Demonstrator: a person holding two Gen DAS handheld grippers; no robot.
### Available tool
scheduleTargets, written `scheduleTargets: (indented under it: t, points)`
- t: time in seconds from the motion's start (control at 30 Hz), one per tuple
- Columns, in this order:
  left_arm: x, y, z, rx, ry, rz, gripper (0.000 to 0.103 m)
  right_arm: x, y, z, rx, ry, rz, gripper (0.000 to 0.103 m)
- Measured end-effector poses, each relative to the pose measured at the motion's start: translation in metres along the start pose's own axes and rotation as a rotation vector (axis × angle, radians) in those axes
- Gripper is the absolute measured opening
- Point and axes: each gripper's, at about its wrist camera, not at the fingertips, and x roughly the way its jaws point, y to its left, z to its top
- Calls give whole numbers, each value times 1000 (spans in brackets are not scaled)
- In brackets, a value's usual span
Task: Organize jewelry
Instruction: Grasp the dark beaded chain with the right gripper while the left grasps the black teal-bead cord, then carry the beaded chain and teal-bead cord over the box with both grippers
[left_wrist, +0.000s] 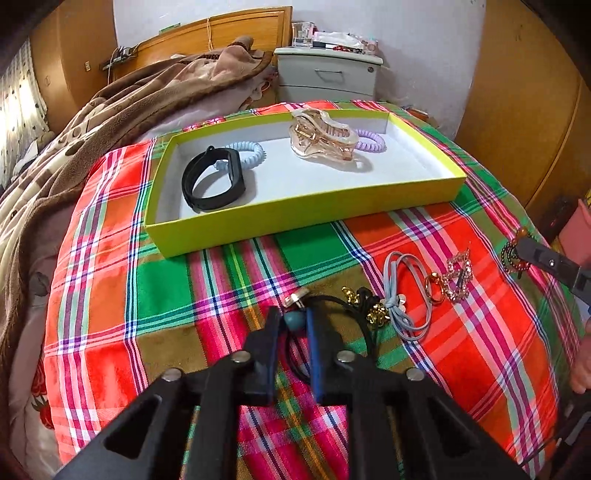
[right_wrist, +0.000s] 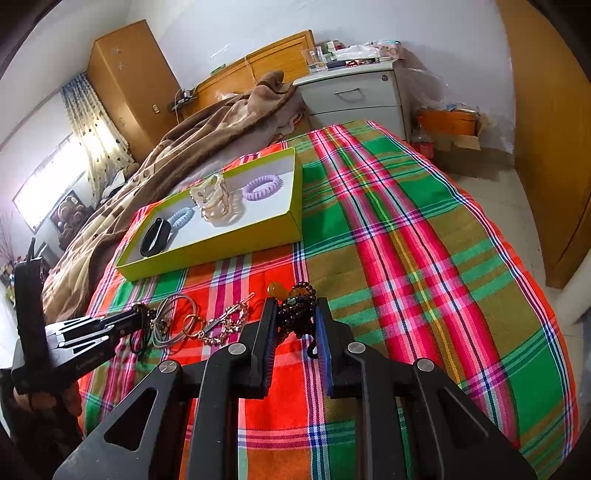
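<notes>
A yellow-green tray (left_wrist: 295, 216) (right_wrist: 221, 240) on the plaid cloth holds a black band (left_wrist: 214, 179), a pale blue coil tie (left_wrist: 251, 151), a clear hair claw (left_wrist: 321, 138) and a purple coil tie (left_wrist: 371, 140). My left gripper (left_wrist: 293, 319) is shut on a black cord with a teal bead (left_wrist: 295, 320). My right gripper (right_wrist: 295, 314) is shut on a dark beaded bracelet (right_wrist: 297, 314) with an amber bead. On the cloth lie a grey elastic (left_wrist: 402, 295), a gold ring (left_wrist: 434, 290) and a rhinestone clip (left_wrist: 460, 275).
A brown blanket (left_wrist: 110, 122) lies left of the plaid cloth (left_wrist: 166, 295). A grey nightstand (left_wrist: 328, 74) with clutter stands behind the bed. Wooden wardrobe doors (right_wrist: 554, 147) are to the right. Gold trinkets (left_wrist: 376, 314) lie beside the left gripper.
</notes>
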Motion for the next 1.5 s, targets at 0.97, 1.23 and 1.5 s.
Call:
scheduleTargets:
  t: [0.97,1.23,1.5]
  points:
    - [-47,23,12,-92,-107,-44,14,-16,22,16,-49,-48,2,20]
    - [-56,27,34,-99,-138,-67,14,-15,30,34,-71,-68,3,20]
    - [-51,29,61,-118,-153,-101,14,-6,38,58,-86,-85,12,20]
